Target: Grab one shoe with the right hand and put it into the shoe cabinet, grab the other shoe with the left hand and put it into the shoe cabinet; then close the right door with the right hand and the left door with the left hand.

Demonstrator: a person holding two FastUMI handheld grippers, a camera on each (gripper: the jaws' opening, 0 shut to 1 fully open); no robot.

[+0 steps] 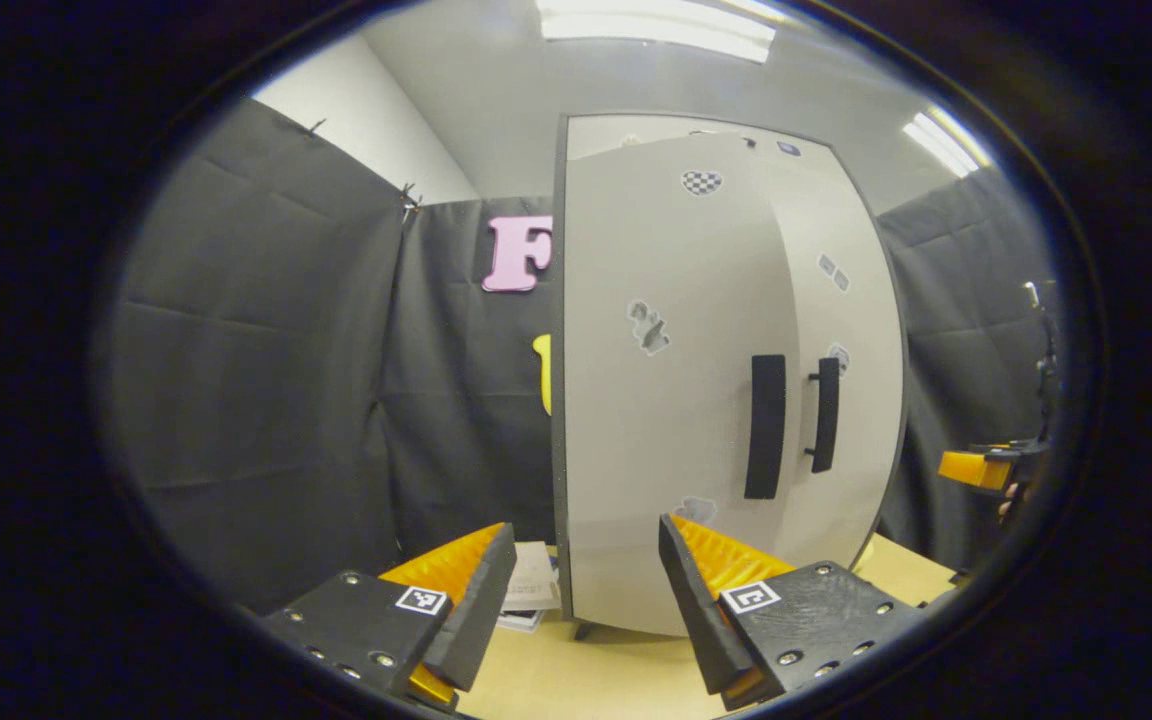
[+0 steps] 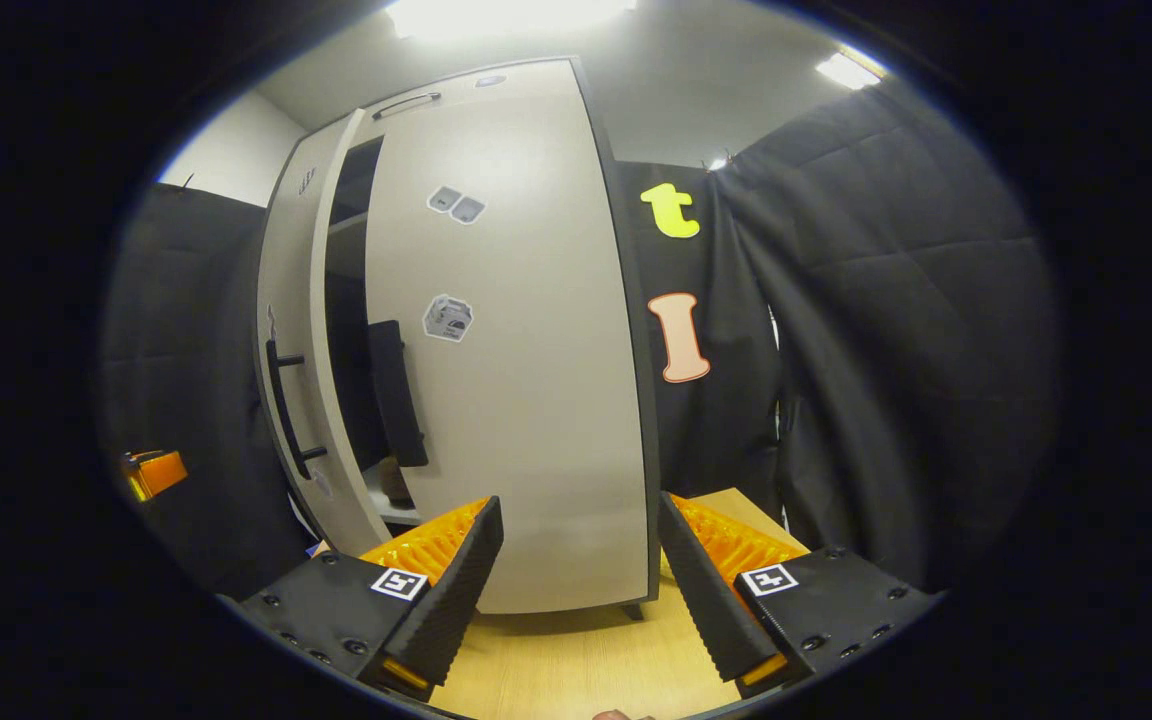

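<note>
Left gripper view: left gripper (image 1: 586, 575) released, fingers spread and empty, aimed at the shoe cabinet (image 1: 636, 590) standing on the wooden table (image 1: 576, 680). Left door (image 1: 666, 400) nearly flush, its black handle (image 1: 765, 426) close beside the right door handle (image 1: 823, 414); likely lined up so for a push on the panel. Papers (image 1: 531, 590) flat on the table by the cabinet's foot. Other gripper (image 1: 981, 468) far off at the right edge. Right gripper view: right gripper (image 2: 576, 565) also released, holding nothing, facing the right door (image 2: 516, 400), apparently shut. Left door (image 2: 286, 400) ajar, dark interior in the gap; something low inside (image 2: 396, 480), possibly a shoe, too dim to tell. Judged stage: last door closing.
</note>
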